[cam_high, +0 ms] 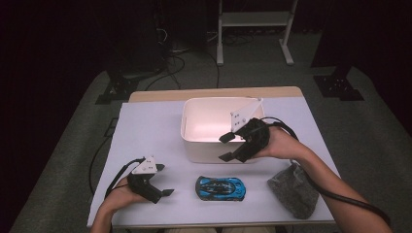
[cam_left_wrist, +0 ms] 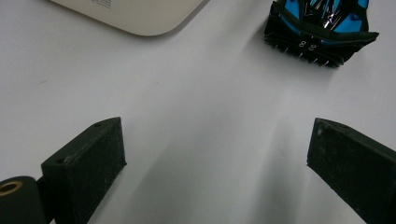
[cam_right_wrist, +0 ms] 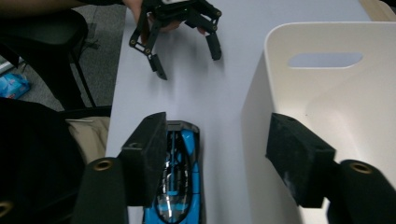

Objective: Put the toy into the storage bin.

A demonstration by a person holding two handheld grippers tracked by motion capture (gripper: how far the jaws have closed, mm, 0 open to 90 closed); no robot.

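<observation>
Toy car (cam_left_wrist: pixel 321 29) tail reads "88"; left gripper (cam_high: pixel 162 179), right gripper (cam_high: pixel 226 147) jaws spread, empty.

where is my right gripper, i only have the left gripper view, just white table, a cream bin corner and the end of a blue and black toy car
Observer: In the high view your right gripper hangs open at the near right edge of the white plastic bin, with nothing between its jaws.
Operator: anything in the bin
Observer: The part of the bin's inside that shows there is bare.
Operator: what else is on the table
Observer: A grey fabric pouch lies near the table's front right corner, to the right of the blue and black toy car.
Operator: how is my left gripper lined up with the car
Observer: The left gripper sits open to the car's left, apart from it.
</observation>
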